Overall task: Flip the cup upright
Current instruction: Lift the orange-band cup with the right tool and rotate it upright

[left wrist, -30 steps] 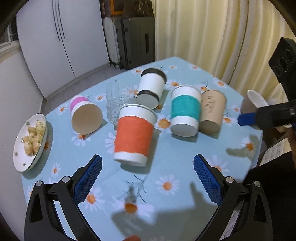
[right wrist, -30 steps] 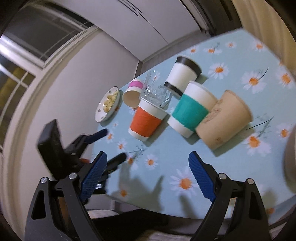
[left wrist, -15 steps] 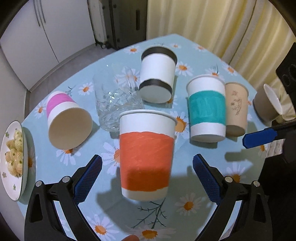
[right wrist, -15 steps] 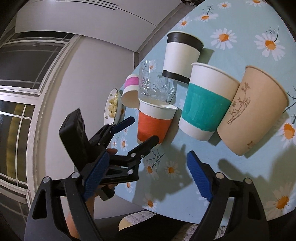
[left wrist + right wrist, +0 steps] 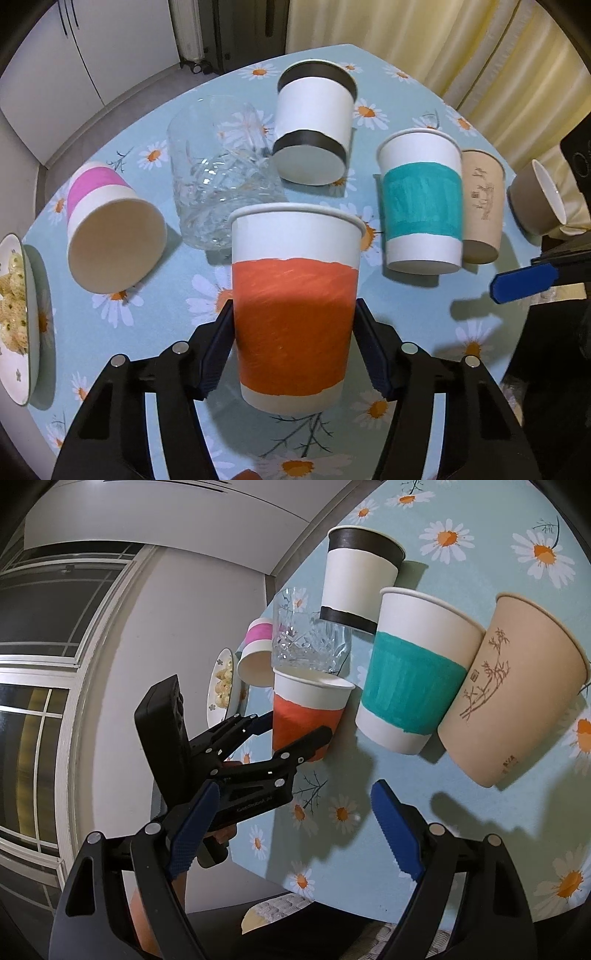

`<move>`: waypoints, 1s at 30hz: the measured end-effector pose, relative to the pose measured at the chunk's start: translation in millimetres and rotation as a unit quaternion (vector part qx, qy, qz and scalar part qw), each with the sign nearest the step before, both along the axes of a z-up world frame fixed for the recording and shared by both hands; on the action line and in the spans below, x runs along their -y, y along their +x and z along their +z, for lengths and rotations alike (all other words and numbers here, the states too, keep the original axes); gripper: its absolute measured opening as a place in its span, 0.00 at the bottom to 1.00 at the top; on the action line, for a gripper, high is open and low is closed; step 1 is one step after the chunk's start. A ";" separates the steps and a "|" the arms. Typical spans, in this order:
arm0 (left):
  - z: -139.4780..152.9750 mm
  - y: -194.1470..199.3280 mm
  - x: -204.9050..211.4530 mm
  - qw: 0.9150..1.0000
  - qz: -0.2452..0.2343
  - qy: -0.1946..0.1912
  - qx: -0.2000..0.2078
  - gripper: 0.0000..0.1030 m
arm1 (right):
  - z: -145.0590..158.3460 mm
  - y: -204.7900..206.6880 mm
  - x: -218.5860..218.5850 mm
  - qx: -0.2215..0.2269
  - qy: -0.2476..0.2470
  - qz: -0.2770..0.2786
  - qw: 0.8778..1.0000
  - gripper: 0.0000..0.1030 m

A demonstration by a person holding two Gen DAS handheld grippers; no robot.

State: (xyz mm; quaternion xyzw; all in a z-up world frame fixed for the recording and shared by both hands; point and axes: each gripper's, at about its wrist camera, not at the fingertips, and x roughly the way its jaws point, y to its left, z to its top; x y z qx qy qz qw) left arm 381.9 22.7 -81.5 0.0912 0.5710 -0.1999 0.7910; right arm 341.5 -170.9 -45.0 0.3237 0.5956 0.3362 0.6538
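An orange-banded paper cup stands upright on the daisy tablecloth. My left gripper has its jaws against both sides of the cup, shut on it; the right wrist view shows the same hold on the cup. A pink-banded cup lies on its side at the left, mouth toward me. My right gripper is open and empty above the table's near edge; one of its blue fingers shows at the right of the left wrist view.
A cut-glass tumbler, a black-banded cup, a teal-banded cup and a beige printed cup stand behind. A brown cup lies on its side at the far right. A snack plate sits at the left edge.
My left gripper moved forward to the orange cup and closed its jaws on it. My right gripper drew closer to the table and stays open.
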 end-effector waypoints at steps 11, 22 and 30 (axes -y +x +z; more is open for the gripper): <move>24.1 -23.0 -8.3 0.997 0.051 -0.053 -0.018 0.59 | 10.5 -7.5 4.6 -0.011 0.009 0.013 1.000 0.82; 30.1 -86.4 -20.2 0.967 0.220 -0.118 -0.048 0.59 | 32.1 -18.5 2.4 -0.006 -0.012 0.066 0.998 0.82; -0.6 -132.3 -12.3 0.928 0.318 -0.166 -0.100 0.59 | 20.6 -37.6 -7.4 -0.022 -0.052 0.127 0.990 0.82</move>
